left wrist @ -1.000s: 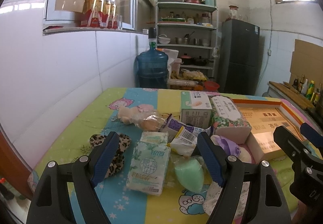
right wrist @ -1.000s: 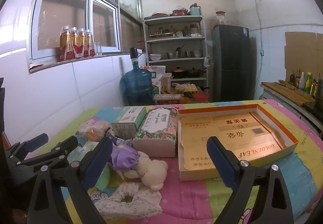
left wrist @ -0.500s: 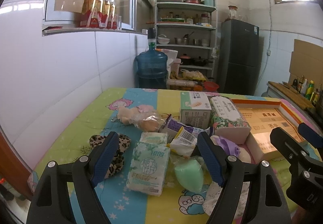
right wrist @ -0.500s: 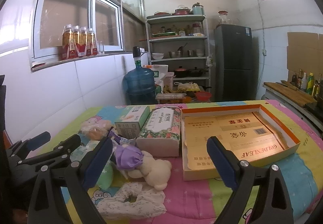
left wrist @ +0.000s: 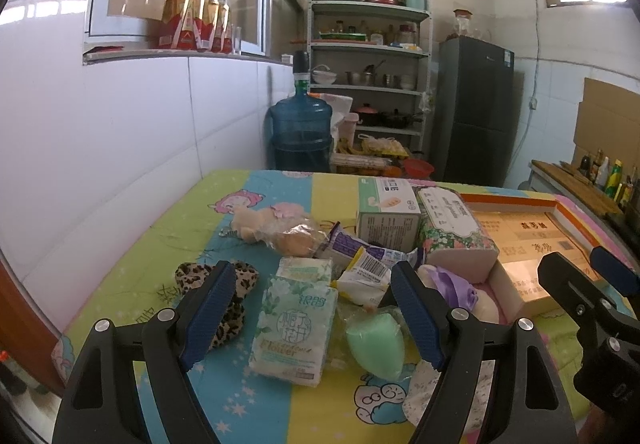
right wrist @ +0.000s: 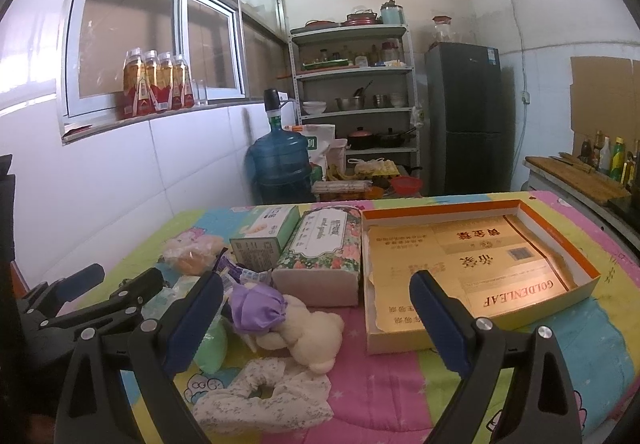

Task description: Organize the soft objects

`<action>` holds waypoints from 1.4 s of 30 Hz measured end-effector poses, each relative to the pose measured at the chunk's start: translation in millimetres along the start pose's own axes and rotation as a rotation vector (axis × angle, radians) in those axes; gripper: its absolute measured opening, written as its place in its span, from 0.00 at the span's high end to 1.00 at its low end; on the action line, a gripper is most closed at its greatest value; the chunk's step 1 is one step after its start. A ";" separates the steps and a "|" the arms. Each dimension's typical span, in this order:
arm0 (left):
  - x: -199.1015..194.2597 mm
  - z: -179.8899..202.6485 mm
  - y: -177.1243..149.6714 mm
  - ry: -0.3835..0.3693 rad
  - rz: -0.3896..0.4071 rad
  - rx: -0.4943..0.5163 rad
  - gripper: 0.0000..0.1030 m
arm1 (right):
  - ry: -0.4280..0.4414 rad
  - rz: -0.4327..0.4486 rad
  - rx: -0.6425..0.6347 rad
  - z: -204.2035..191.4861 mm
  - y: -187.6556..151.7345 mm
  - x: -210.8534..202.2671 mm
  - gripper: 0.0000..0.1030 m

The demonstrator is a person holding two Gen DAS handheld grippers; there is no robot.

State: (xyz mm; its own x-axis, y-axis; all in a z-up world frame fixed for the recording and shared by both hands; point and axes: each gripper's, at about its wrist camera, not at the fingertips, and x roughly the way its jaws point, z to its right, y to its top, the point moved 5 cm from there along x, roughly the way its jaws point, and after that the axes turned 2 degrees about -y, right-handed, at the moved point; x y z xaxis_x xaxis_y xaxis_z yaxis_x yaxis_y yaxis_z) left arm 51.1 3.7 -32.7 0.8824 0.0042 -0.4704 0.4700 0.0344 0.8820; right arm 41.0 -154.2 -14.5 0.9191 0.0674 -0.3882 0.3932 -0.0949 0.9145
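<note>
A pile of soft things lies on the quilted table. My left gripper (left wrist: 310, 308) is open and empty above a green tissue pack (left wrist: 294, 328), a green sponge (left wrist: 376, 340) and a leopard scrunchie (left wrist: 240, 280). My right gripper (right wrist: 316, 320) is open and empty above a cream plush bear (right wrist: 308, 332) with a purple cloth (right wrist: 258, 306) and a white floral scrunchie (right wrist: 260, 396). An open orange-rimmed cardboard box (right wrist: 472, 264) lies to the right, its floor bare. A floral tissue pack (right wrist: 324, 252) and a green box (right wrist: 264, 236) stand behind the pile.
A bagged bun (left wrist: 294, 238) and snack wrappers (left wrist: 364, 264) lie in the pile. A blue water jug (left wrist: 300, 132), a shelf rack (left wrist: 368, 84) and a dark fridge (left wrist: 474, 112) stand beyond the table. A white tiled wall runs along the left.
Both grippers have drifted slightly; the right wrist view has shifted a little so the box and bear sit marginally nearer. Nothing was grasped or moved.
</note>
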 end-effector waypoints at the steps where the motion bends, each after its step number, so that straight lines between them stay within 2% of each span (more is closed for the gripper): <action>1: 0.1 0.0 -0.1 0.000 -0.001 0.000 0.21 | 0.000 -0.001 0.000 -0.2 0.1 0.1 0.08; 21: 3.5 -0.8 -3.4 0.005 -0.006 -0.004 0.21 | 0.017 -0.014 0.008 -3.0 -2.6 4.0 0.08; 37: 5.6 -35.2 -10.5 0.041 -0.020 -0.038 0.21 | 0.044 -0.037 -0.003 -7.9 -6.9 8.1 0.08; 42: 9.4 -54.9 -15.4 0.055 -0.028 -0.047 0.21 | 0.073 -0.082 -0.024 -18.5 -13.1 19.2 0.08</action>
State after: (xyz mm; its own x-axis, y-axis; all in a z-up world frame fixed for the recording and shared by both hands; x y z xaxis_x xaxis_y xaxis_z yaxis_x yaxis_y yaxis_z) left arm 51.1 58.0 -52.3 0.8660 0.0570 -0.4968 0.4919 0.0820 0.8668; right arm 53.1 -133.2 -31.8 0.8792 0.1464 -0.4534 0.4657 -0.0627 0.8827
